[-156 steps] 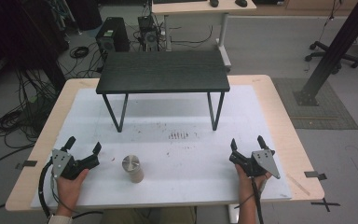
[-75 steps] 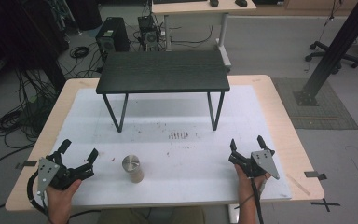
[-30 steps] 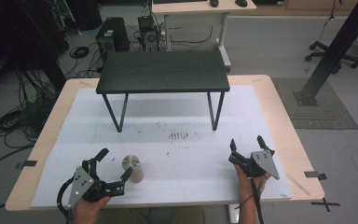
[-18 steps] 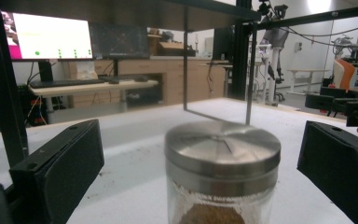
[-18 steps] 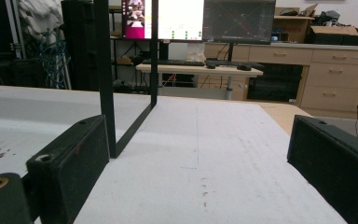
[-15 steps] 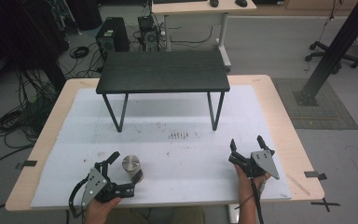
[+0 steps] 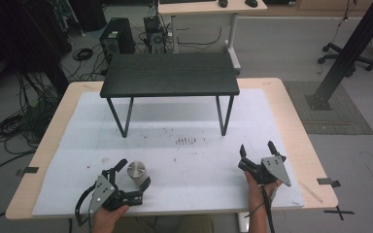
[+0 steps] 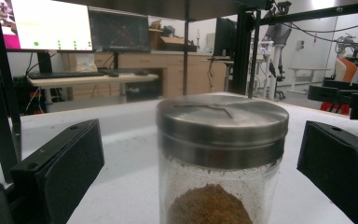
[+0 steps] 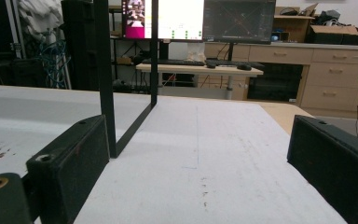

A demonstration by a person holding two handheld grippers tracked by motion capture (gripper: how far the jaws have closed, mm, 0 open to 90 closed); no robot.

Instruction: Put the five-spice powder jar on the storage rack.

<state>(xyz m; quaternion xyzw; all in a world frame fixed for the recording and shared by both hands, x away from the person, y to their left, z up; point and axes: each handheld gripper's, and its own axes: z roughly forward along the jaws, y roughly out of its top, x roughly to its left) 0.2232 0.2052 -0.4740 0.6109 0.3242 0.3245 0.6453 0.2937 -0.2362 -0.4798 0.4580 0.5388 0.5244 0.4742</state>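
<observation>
The glass jar (image 7: 136, 174) with a steel lid stood upright on the white mat (image 7: 184, 160) near the table's near left edge, brown powder in its base. The left gripper (image 7: 132, 175) had its jaws spread wide on either side of the jar, not touching it. The right gripper (image 7: 256, 149) rested at the near right, jaws spread, well apart from the jar. The black shelf (image 7: 170, 74) stood farther back.

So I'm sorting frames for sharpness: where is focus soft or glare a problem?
Left gripper view: the jar is close and slightly soft, its metal lid carrying a mild sheen, and the monitor behind is blown out. Right gripper view: the near fingers are soft. High view: evenly lit.
</observation>
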